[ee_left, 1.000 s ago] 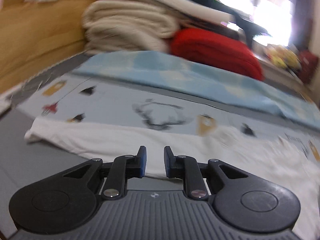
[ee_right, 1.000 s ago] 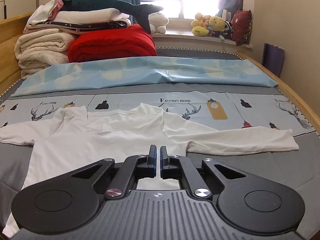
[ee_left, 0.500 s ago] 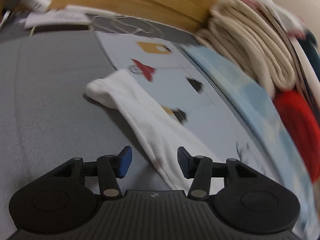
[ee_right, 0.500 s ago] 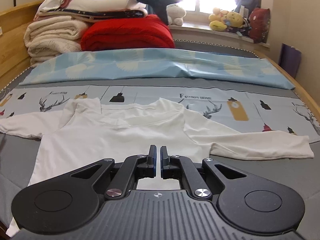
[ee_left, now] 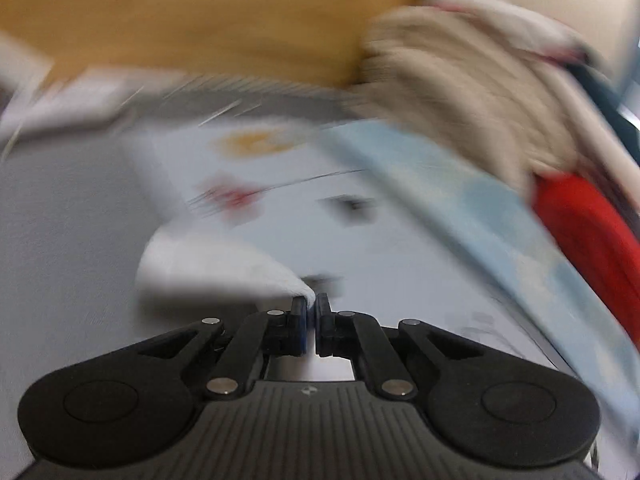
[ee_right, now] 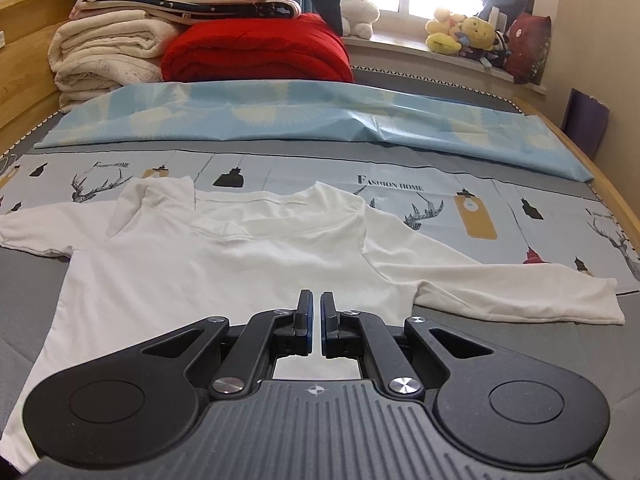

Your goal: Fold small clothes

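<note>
A small white long-sleeved shirt lies flat, front down the bed, sleeves spread left and right. My right gripper is shut and empty, hovering over the shirt's lower hem. In the blurred left wrist view my left gripper is shut on the white left sleeve, pinching its cloth near the cuff, which bunches up just ahead of the fingertips. The right sleeve lies stretched out to the right.
The bed has a grey mattress, a printed sheet and a light blue cloth behind the shirt. Folded cream blankets and a red quilt are stacked at the back left. A wooden bed rail runs along the left.
My left gripper was open around the left sleeve and has closed on it; its view is now blurred by motion. My right gripper stayed shut and moved slightly closer over the shirt.
</note>
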A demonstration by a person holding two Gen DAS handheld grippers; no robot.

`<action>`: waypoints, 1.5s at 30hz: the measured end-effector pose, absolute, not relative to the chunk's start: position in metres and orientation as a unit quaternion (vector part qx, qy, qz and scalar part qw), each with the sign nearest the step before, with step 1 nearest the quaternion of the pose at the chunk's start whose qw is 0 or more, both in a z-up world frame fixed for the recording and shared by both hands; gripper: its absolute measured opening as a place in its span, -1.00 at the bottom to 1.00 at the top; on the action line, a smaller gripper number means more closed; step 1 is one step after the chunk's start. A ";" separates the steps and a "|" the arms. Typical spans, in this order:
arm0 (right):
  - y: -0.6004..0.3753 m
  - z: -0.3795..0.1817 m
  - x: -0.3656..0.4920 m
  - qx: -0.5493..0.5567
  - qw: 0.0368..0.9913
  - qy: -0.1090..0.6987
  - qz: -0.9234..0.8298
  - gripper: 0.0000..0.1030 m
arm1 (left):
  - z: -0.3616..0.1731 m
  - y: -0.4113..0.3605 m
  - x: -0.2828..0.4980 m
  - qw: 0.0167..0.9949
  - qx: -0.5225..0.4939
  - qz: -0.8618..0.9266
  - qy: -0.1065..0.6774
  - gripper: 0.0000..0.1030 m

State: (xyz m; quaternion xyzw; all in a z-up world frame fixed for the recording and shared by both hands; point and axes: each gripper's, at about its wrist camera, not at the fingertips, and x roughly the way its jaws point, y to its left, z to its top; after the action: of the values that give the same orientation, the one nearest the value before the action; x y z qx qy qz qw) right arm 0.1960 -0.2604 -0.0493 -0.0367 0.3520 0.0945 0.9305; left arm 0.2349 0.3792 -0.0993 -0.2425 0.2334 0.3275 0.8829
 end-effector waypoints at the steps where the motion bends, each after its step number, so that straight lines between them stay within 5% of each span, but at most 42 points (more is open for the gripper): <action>1: -0.262 -0.050 0.196 -0.038 0.930 0.353 0.094 -0.94 | -0.085 0.355 0.245 0.902 -0.222 0.292 0.227 -0.94; 7: -0.270 -0.051 0.196 -0.032 0.929 0.358 0.086 -0.94 | -0.034 0.146 0.280 0.965 -0.137 -0.006 0.225 -0.93; 10: -0.272 -0.052 0.195 -0.027 0.928 0.362 0.083 -0.94 | -0.052 0.049 0.283 0.932 -0.130 -0.148 0.303 -0.61; 13: -0.273 -0.053 0.194 -0.020 0.928 0.365 0.078 -0.94 | -0.069 -0.006 0.277 0.906 -0.076 -0.179 0.375 -0.58; 22: -0.287 -0.055 0.188 0.029 0.928 0.362 0.081 -0.94 | -0.016 0.103 0.246 0.910 -0.178 0.064 0.370 -0.50; 25: -0.288 -0.064 0.189 0.043 0.928 0.362 0.074 -0.94 | -0.040 0.124 0.229 0.911 -0.194 0.114 0.345 -0.45; 28: -0.289 -0.079 0.191 0.068 0.925 0.368 0.068 -0.94 | -0.067 0.133 0.250 0.863 -0.189 0.158 0.440 -0.45; 33: -0.284 -0.098 0.206 0.135 0.904 0.395 0.092 -0.93 | -0.053 0.116 0.273 0.883 -0.161 0.156 0.413 -0.45; 34: -0.281 -0.102 0.214 0.152 0.895 0.407 0.100 -0.90 | -0.054 0.112 0.272 0.884 -0.161 0.156 0.410 -0.45; 38: -0.263 -0.121 0.250 0.172 0.878 0.436 0.100 -0.21 | -0.054 0.104 0.279 0.880 -0.183 0.153 0.411 -0.42; 45: -0.248 -0.169 0.305 0.209 0.857 0.469 0.046 -0.20 | -0.065 0.083 0.300 0.886 -0.122 0.098 0.437 -0.25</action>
State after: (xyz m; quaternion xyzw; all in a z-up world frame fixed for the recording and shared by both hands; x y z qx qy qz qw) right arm 0.3047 -0.2481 -0.1689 0.2090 0.4692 0.0463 0.8567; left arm 0.3001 0.0830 -0.0651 -0.1221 0.4374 0.0977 0.8856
